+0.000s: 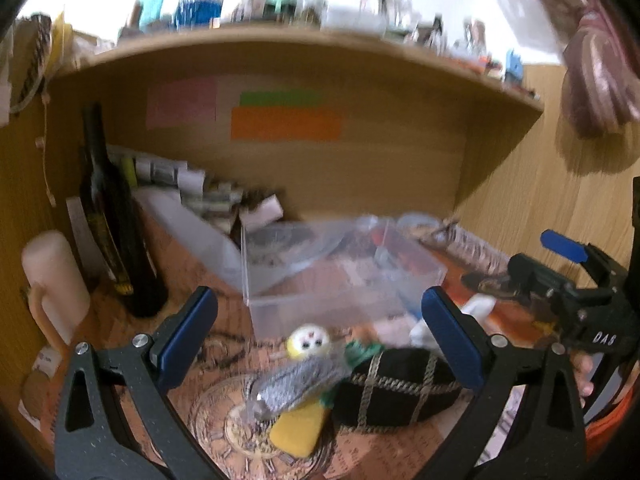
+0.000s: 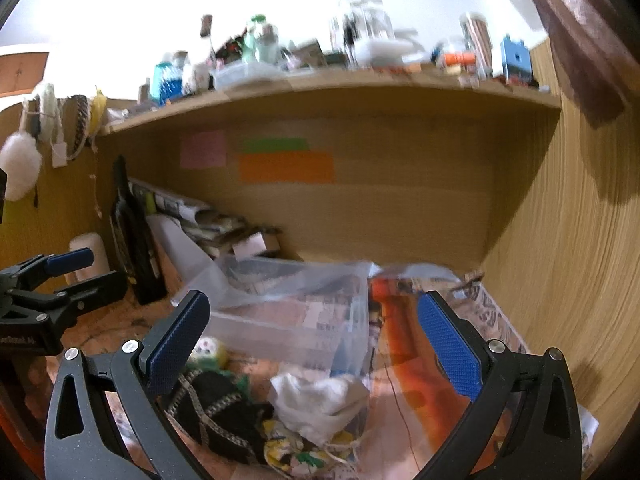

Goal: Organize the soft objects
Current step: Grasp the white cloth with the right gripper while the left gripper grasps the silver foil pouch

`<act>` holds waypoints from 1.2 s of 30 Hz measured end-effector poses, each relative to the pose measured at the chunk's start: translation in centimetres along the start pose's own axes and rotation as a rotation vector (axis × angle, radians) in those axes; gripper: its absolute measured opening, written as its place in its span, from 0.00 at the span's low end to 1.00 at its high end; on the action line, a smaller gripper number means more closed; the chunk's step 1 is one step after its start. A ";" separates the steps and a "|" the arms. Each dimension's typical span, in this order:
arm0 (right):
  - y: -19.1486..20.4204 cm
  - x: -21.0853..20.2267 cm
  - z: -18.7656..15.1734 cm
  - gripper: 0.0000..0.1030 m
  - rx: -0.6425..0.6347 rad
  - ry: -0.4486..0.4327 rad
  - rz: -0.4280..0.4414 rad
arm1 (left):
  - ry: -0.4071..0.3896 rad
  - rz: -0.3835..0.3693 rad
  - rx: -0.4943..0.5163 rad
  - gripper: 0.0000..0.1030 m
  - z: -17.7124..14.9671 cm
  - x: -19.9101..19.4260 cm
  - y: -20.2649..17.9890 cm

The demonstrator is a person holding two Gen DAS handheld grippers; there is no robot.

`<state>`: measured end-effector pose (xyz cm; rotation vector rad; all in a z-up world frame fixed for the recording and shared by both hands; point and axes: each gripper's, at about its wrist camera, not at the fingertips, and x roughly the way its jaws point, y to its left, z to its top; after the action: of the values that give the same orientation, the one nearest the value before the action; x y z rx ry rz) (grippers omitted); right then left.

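A pile of soft objects lies on the patterned desk mat before a clear plastic box (image 1: 344, 280). In the left wrist view I see a yellow-and-white plush face (image 1: 310, 342), a grey glittery pouch (image 1: 300, 388), a yellow sponge (image 1: 298, 432) and a black pouch with gold cross trim (image 1: 396, 388). My left gripper (image 1: 320, 320) is open above them, holding nothing. In the right wrist view the black pouch (image 2: 216, 408) and a white crumpled cloth (image 2: 320, 400) lie below my open, empty right gripper (image 2: 312, 328). The clear box (image 2: 296, 316) stands just behind.
A dark bottle (image 1: 116, 216) and a cream mug (image 1: 52, 280) stand at the left. Papers and boxes fill the back under a wooden shelf (image 1: 304, 52) crowded with jars. A wooden side wall (image 2: 568, 264) closes the right. The other gripper (image 1: 568, 280) shows at right.
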<state>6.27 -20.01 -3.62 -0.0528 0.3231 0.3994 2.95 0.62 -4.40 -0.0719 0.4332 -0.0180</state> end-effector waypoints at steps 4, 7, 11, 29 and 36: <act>-1.1 1.1 -1.2 1.00 0.017 0.077 -0.019 | 0.094 0.006 -0.010 1.00 -1.5 2.0 0.7; -1.9 2.1 -2.4 1.00 0.034 0.131 -0.034 | 0.151 0.005 -0.024 1.00 -2.6 3.2 1.3; -3.0 3.1 -3.7 1.00 0.067 0.197 -0.036 | 0.197 -0.001 -0.040 1.00 -3.8 4.6 1.8; -3.8 8.1 -6.6 0.43 0.154 0.409 0.122 | 0.310 -0.023 -0.088 0.39 -5.6 8.0 3.5; -4.1 7.5 -5.8 0.16 0.159 0.361 0.123 | 0.285 -0.025 -0.087 0.29 -5.1 7.4 4.2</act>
<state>12.62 -21.62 -11.53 0.0515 0.7158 0.4855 7.55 4.20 -12.46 -0.1614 0.7182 -0.0344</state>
